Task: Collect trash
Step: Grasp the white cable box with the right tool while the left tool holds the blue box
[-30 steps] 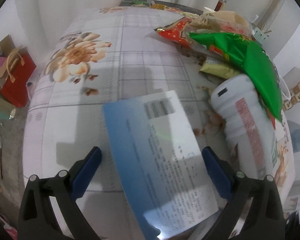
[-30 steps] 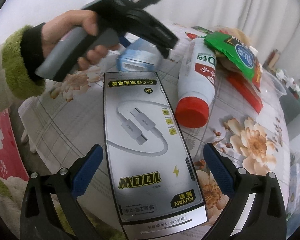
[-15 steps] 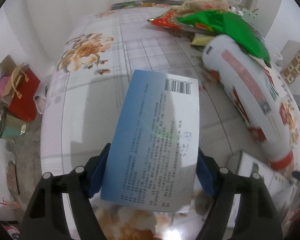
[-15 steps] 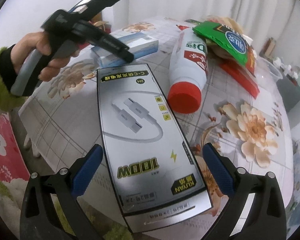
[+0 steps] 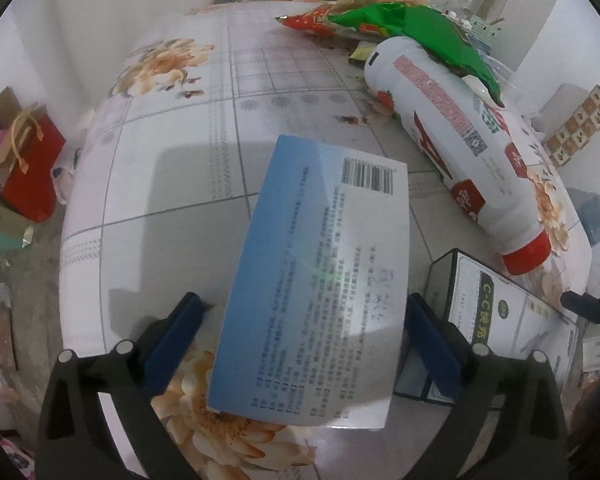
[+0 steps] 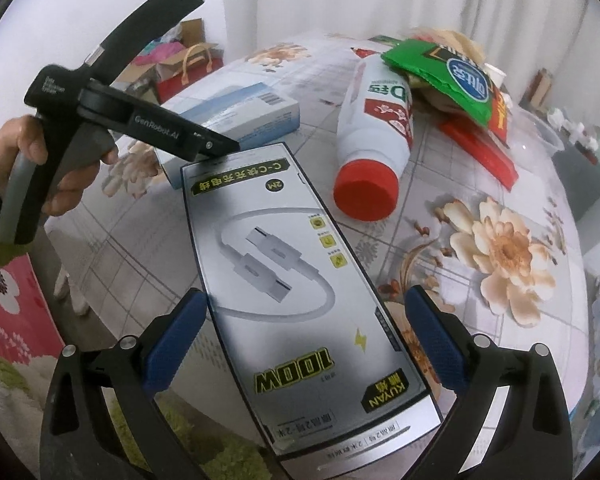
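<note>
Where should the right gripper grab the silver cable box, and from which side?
Pinch the cable box across its two long edges near the close end, coming in low from the table's near edge. It lies flat and already runs lengthwise between the open right gripper's fingers.

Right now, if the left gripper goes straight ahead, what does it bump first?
Probably the blue box: it already lies between the open left gripper fingers, so it seems first in line. The white bottle lies off to the right.

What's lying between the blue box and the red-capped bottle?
Only bare floral tablecloth, seen in both views; the blue box and the bottle are apart, with nothing between them.
</note>
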Motion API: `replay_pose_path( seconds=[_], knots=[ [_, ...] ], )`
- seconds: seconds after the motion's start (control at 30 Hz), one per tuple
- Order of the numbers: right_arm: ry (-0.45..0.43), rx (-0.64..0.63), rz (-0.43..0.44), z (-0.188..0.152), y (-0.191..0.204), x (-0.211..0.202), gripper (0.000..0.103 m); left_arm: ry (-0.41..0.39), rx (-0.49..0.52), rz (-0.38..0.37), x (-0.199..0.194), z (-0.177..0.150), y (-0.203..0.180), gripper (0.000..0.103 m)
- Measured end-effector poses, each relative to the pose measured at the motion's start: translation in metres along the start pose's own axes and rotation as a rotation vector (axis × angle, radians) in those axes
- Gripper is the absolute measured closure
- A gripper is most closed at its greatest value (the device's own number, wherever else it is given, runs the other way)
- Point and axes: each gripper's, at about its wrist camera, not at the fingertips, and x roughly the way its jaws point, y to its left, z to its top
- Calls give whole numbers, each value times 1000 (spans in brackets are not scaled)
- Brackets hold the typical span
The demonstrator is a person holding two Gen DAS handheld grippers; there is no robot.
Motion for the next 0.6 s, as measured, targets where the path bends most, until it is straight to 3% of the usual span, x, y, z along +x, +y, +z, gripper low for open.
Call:
replay_pose_path(
  seconds=[0.33,0.5,0.6],
  knots=[
    [17,6,-17,4,2,10,10,-21,40,17,-1,-5,-3,6],
    [2,-5,-15,4,6,6,16,-41,52,62,-5,-9,-3,25],
    [-7,-13,-12,2,9,3,19,-41,27,50,-9,-12,1,26]
  ],
)
